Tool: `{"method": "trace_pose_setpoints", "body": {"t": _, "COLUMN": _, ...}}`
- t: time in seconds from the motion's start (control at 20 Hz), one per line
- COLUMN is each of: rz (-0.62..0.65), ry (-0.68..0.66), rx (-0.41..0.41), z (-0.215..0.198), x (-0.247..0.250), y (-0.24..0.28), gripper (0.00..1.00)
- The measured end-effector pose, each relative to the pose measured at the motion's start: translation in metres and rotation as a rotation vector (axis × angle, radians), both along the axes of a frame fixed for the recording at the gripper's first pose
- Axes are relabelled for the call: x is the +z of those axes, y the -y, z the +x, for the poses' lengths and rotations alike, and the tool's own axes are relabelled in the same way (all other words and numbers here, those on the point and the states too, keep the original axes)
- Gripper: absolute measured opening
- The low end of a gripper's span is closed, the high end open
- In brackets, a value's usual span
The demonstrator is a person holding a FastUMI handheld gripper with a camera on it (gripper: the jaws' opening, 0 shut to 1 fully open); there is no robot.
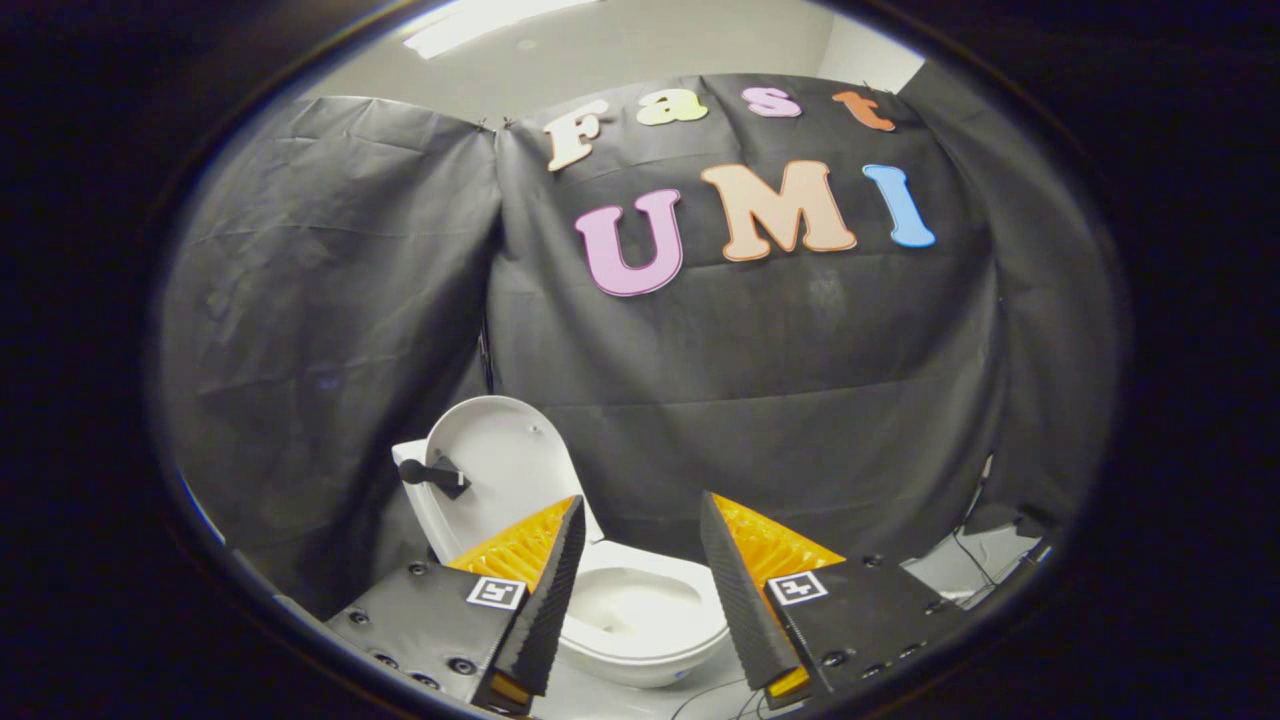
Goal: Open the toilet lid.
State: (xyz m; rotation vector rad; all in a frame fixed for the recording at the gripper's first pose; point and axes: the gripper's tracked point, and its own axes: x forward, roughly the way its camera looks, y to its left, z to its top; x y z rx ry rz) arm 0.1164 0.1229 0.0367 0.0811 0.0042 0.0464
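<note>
Lid (500,455) stands raised behind the toilet (640,620) bowl, 11 o'clock of the fingers | gripper (640,560) spread wide, empty | task appears done; withdrawal remains.

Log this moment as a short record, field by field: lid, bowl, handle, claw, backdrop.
lid: toilet lid raised, upright behind the bowl
bowl: toilet bowl uncovered, seen between and just beyond the fingers
handle: dark knob sticking out from the lid's inner face
claw: claw open, fingers apart, holding nothing, clear of the toilet
backdrop: black cloth wall behind the toilet
task state: lid appears already open
</note>
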Motion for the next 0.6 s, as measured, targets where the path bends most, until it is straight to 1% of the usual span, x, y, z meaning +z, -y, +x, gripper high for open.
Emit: {"method": "trace_pose_setpoints", "body": {"t": 0.6, "rz": 0.011, "ry": -0.004, "rx": -0.008, "z": -0.0025, "x": -0.003, "y": 0.0042, "gripper": 0.73}}
